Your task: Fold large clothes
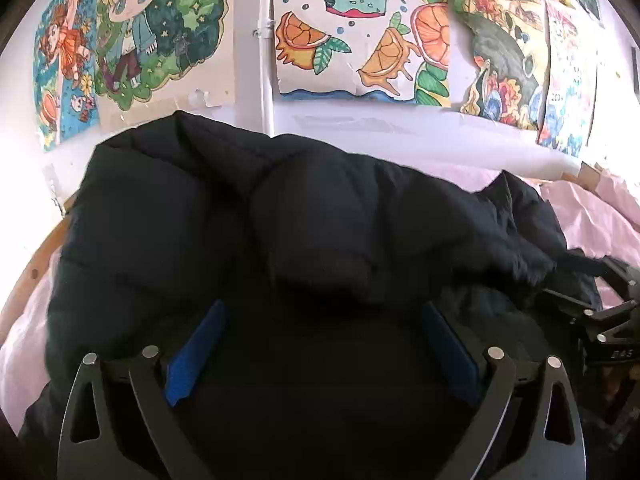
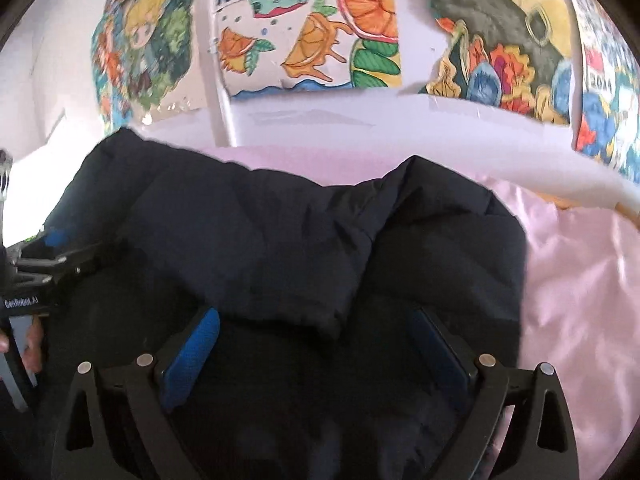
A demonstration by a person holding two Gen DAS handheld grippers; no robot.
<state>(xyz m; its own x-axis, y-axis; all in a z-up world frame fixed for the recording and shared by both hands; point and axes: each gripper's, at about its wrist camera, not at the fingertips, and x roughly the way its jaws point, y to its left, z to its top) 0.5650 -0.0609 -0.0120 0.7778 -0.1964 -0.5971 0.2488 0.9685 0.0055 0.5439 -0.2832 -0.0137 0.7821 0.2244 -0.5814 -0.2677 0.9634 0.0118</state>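
Black puffer jacket (image 1: 280, 216) heaped on pink sheet (image 2: 580, 280), up against wall with kids' drawings (image 1: 352, 28). Left gripper (image 1: 320, 352) spread wide over jacket, blue pads (image 1: 196, 352) clear of fabric, gripping nothing. Right gripper (image 2: 316, 360) same deal, wide apart, nothing pinched, jacket folds just ahead.

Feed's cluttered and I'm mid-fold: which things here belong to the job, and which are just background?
Job:
- black padded jacket
- left gripper, jaws open
- right gripper, jaws open
- pink sheet under the jacket

Background:
- drawings taped on the wall
- white pipe
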